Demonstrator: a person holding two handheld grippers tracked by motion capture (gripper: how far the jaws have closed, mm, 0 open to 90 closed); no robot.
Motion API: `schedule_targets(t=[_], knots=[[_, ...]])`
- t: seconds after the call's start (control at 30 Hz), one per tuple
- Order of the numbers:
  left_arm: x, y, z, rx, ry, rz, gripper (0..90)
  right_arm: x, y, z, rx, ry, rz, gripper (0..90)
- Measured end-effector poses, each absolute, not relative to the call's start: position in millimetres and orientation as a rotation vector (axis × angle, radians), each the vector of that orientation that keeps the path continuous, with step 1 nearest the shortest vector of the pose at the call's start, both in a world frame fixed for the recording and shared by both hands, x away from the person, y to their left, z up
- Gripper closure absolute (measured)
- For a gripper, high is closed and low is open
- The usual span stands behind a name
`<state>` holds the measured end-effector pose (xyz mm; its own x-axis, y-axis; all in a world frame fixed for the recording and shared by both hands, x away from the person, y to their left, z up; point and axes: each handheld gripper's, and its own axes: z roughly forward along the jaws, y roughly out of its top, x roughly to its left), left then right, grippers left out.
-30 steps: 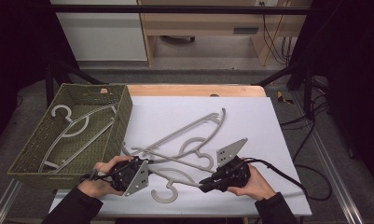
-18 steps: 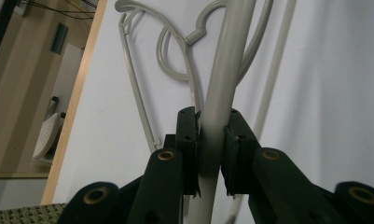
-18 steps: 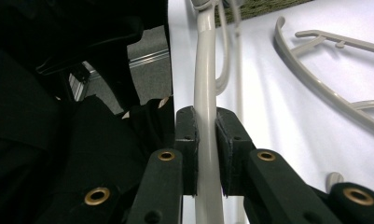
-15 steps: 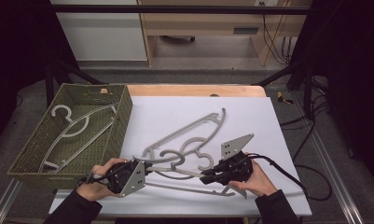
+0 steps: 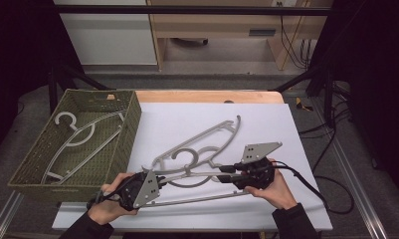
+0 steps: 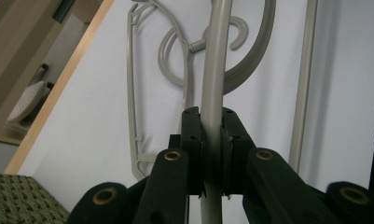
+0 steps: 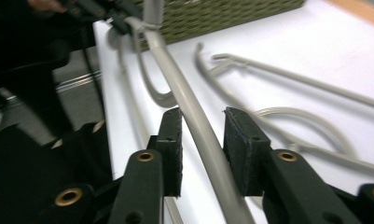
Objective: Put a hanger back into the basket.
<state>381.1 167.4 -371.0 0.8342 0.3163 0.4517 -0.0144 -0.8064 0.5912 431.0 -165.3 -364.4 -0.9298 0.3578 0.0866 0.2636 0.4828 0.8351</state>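
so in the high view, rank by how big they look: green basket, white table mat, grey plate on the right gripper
1. white table mat, largest
2. green basket
3. grey plate on the right gripper, smallest, even though it sits higher and nearer the camera.

You hold the left gripper [image 5: 159, 180] at the near left of the white table [image 5: 286, 124] and the right gripper [image 5: 226, 174] at the near right, and one grey hanger [image 5: 197, 175] runs between them. A second grey hanger [image 5: 207, 139] lies flat on the table just behind it. At the left stands the green woven basket [image 5: 132, 119], and inside it lies one more hanger [image 5: 82, 139].
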Motion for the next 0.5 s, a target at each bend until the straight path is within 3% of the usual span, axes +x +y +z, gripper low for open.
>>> schedule_targets(t=[0.17, 0.5], knots=[[383, 168, -373, 2.41, 0.294, 0.722, 82.2, 429, -175, -357, 0.604, 2.456, 1.497, 57.7], [387, 179, -355, 2.352, 0.504, 0.71, 82.2, 418, -206, -359, 0.762, 2.203, 1.552, 32.3]])
